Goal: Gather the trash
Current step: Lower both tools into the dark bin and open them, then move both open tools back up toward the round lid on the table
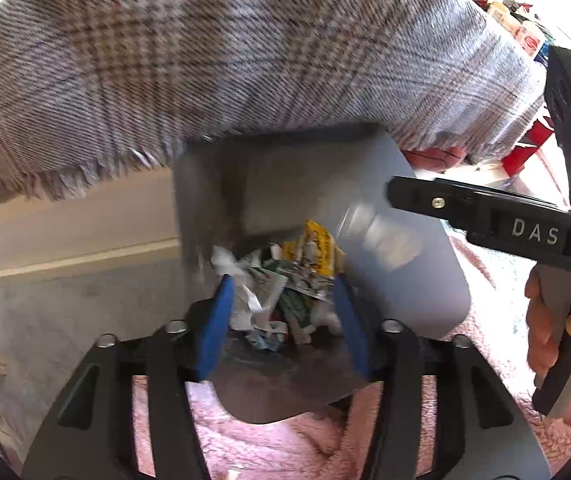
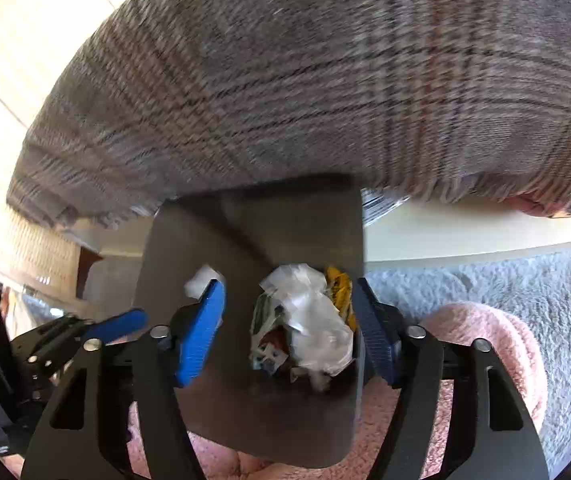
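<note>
Grey bin (image 1: 405,208) used as ref, set on pink rug (image 1: 285,448). Crumpled wrappers (image 1: 285,296) seen inside bin, at bottom. L gripper (image 1: 281,320) & R gripper (image 2: 289,328) held over bin mouth, jaws apart, released, nothing pinched. Plaid cloth (image 1: 205,60) draped behind bin.

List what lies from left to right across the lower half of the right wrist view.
Left gripper → right gripper's left blue finger → grey bin holding crumpled trash → right gripper's other blue finger → pink fluffy fabric → grey rug.
</note>
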`<state>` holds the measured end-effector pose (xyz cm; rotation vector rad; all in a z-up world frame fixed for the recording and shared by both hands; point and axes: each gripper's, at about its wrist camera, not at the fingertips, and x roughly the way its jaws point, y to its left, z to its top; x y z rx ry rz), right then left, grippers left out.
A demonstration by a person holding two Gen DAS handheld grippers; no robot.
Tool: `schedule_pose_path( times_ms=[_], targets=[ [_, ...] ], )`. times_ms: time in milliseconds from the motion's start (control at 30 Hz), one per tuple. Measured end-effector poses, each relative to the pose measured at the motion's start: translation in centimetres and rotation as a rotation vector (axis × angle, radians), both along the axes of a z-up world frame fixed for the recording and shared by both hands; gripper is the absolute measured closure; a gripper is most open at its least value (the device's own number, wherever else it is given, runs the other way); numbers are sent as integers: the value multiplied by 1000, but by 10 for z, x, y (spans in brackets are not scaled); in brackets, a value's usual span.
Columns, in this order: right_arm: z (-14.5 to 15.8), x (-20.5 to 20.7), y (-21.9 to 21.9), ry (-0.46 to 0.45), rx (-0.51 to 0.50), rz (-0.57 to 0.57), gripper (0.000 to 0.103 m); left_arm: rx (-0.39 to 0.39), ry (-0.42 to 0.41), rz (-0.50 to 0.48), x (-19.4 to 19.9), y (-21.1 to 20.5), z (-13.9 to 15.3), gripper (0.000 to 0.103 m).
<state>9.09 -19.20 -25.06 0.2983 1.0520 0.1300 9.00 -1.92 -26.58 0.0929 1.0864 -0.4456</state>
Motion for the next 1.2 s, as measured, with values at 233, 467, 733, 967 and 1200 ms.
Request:
schedule_pose_path(
  times_ms=[233, 467, 733, 967, 1200],
  targets=[
    [16, -6, -6, -15, -55, -7, 3, 21, -43, 43, -1, 16, 18, 8],
    [51, -15, -7, -83, -59, 2, 3, -20, -91, 53, -9, 25, 50, 8],
    [91, -9, -17, -161, -138, -20, 3, -32, -169, 83, -4, 25, 82, 8],
    [133, 15, -25, -244, -145, -1, 3, -43, -237, 116, 23, 31, 120, 8],
    [164, 66, -40, -264, -181, -7, 3, -26, -249, 105, 72, 28, 150, 8]
  ],
)
